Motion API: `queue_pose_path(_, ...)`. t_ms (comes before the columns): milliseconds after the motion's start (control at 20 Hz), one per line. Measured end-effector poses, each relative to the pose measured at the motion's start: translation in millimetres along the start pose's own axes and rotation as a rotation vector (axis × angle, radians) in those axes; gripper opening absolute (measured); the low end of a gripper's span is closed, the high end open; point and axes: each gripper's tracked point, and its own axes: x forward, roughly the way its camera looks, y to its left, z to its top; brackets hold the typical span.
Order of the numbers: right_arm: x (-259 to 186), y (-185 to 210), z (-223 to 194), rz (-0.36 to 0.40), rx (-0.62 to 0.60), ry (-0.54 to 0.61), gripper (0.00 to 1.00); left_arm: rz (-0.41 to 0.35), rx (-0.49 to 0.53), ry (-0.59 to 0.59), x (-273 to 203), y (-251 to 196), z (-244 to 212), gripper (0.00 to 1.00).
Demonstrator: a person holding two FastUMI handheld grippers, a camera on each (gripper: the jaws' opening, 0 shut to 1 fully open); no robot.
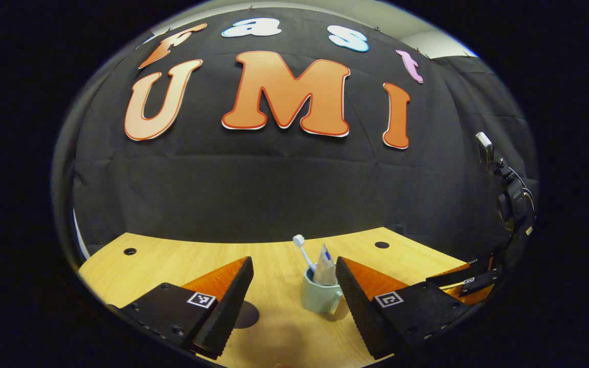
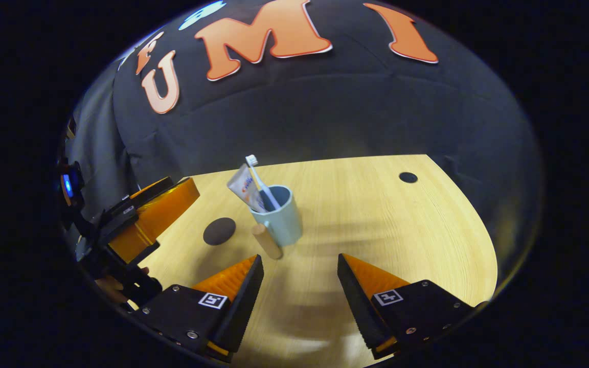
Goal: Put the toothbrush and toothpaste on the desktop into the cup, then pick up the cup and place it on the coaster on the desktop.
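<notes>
The cup [image 2: 280, 217] is pale blue-green and stands upright on the desk [image 2: 402, 240], near the middle of the wooden top. Its handle [image 2: 267, 241] is a tan wooden peg that points toward the near left in the right gripper view. The toothbrush [image 2: 258, 179] stands inside the cup, head up, white bristles at the top. The toothpaste [image 2: 244, 189] also stands inside the cup, leaning left against the rim beside the toothbrush. In the left gripper view the same cup [image 1: 320, 295] shows between that gripper's fingers, with the toothbrush [image 1: 303, 253] leaning left and the toothpaste [image 1: 325, 266] to its right.

The coaster [image 2: 219, 231] is a dark round disc lying flat on the desk, just left of the cup and apart from it. In the left gripper view the coaster [image 1: 246, 314] lies near left of the cup, partly hidden behind the left finger.

The right gripper [image 2: 299, 286] hovers on the near side of the cup with its jaws spread wide and nothing between them. The cup is just beyond the fingertips, not touched.

The left gripper [image 1: 294, 291] is also spread wide and grips nothing; the cup sits farther off, close to its right finger. The left gripper [image 2: 146, 220] also appears at the left edge of the right gripper view, above the desk left of the coaster.
</notes>
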Motion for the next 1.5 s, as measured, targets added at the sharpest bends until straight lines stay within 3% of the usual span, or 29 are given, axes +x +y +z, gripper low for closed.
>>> queue_pose_path(250, 22, 33, 22, 0.045, -0.029, 0.020, 0.89, 0.110, -0.007, 0.094, -34, 39, 17, 0.96)
queue_pose_path(600, 62, 38, 21, 0.003, -0.063, 0.124, 0.89, 0.211, 0.042, 0.190, -92, 75, 25, 0.96)
queue_pose_path(850, 89, 43, 10, -0.013, -0.037, 0.217, 0.84, 0.263, -0.020, 0.409, -127, 92, -27, 0.96)
queue_pose_path(900, 94, 42, 7, -0.027, -0.045, 0.233, 0.82, 0.253, -0.072, 0.466, -133, 90, -43, 0.96)
queue_pose_path(950, 99, 43, 3, -0.031, -0.049, 0.252, 0.72, 0.246, -0.125, 0.524, -143, 88, -57, 0.96)
queue_pose_path(1000, 104, 44, -1, -0.034, -0.044, 0.271, 0.78, 0.250, -0.153, 0.570, -150, 90, -68, 0.97)
queue_pose_path(1100, 112, 42, -7, -0.052, -0.031, 0.304, 0.78, 0.286, -0.161, 0.637, -170, 101, -84, 0.97)
queue_pose_path(1500, 124, 37, -22, -0.125, -0.009, 0.354, 0.33, 0.307, -0.217, 0.833, -214, 95, -111, 0.98)
